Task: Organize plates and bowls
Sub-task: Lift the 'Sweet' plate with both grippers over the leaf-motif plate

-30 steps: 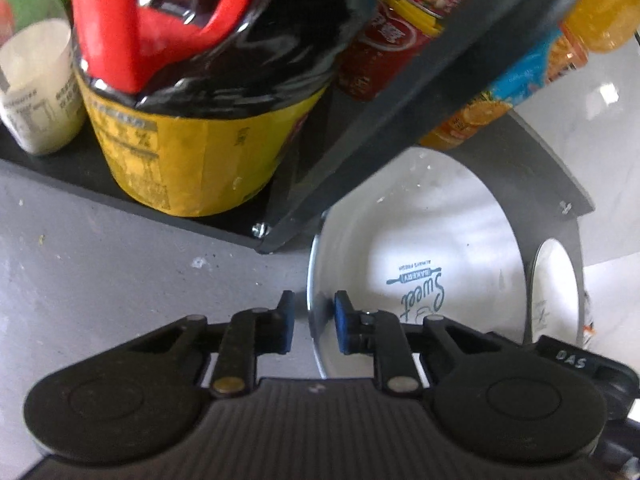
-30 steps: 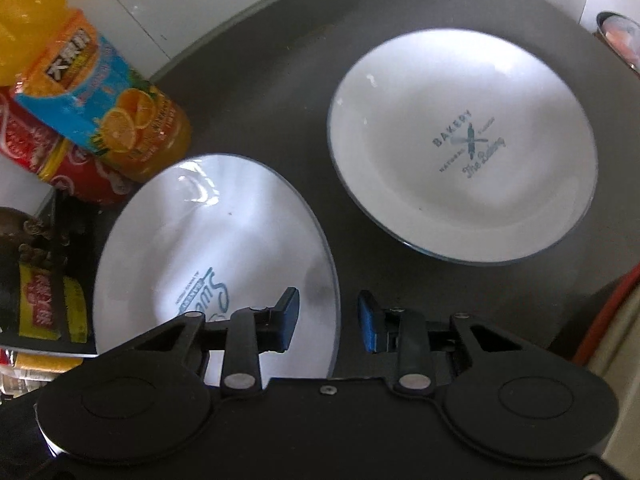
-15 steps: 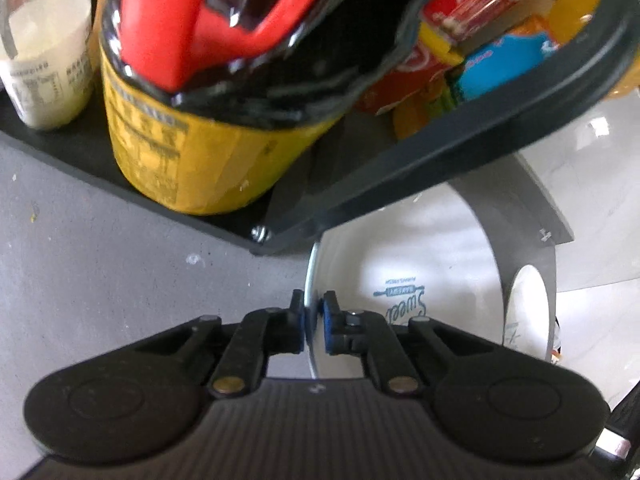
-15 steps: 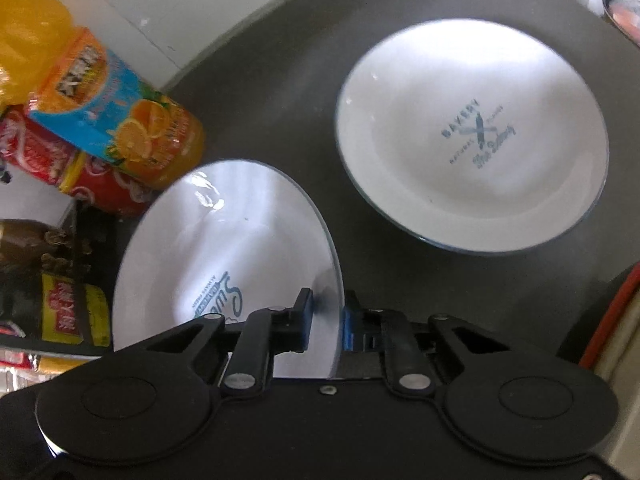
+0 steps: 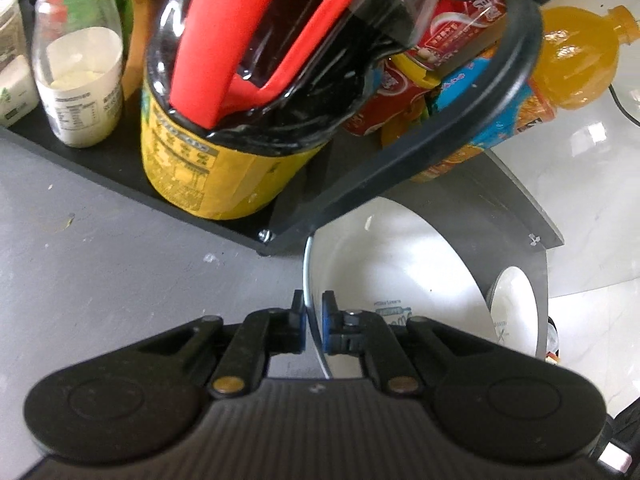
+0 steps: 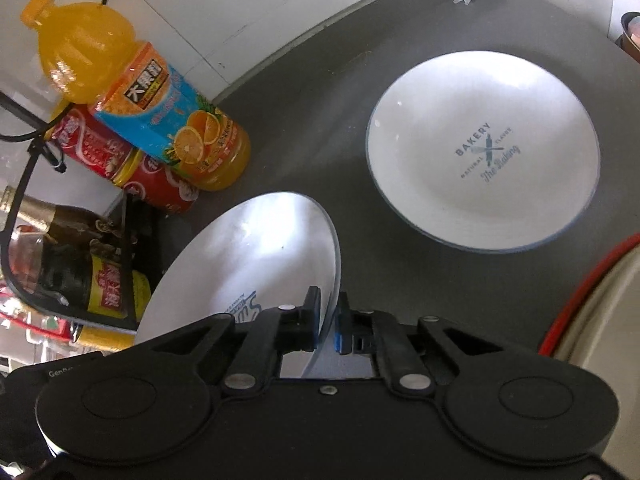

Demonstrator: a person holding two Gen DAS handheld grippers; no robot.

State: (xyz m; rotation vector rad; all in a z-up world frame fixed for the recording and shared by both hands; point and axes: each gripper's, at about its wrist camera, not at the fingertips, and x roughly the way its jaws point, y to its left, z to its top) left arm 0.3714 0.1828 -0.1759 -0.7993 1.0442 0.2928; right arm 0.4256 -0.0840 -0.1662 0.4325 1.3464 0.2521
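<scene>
A white plate with blue lettering [image 5: 400, 276] is tilted up off the dark table. My left gripper [image 5: 311, 327] is shut on its left rim. My right gripper [image 6: 327, 325] is shut on the opposite rim of the same plate [image 6: 256, 256]. A second white plate marked "BAKERY" [image 6: 480, 156] lies flat on the table to the right, apart from both grippers; its edge shows in the left wrist view [image 5: 516, 312].
A black rack [image 5: 400, 160] holds a yellow-labelled dark bottle with a red handle [image 5: 224, 128], a white jar [image 5: 80, 92] and red cans [image 6: 104, 148]. An orange juice bottle [image 6: 152, 108] lies beside it. A red-rimmed object [image 6: 592, 280] is at the right.
Both grippers closed from open onto opposite rims of the lettered plate, and the plate has tilted up off the table.
</scene>
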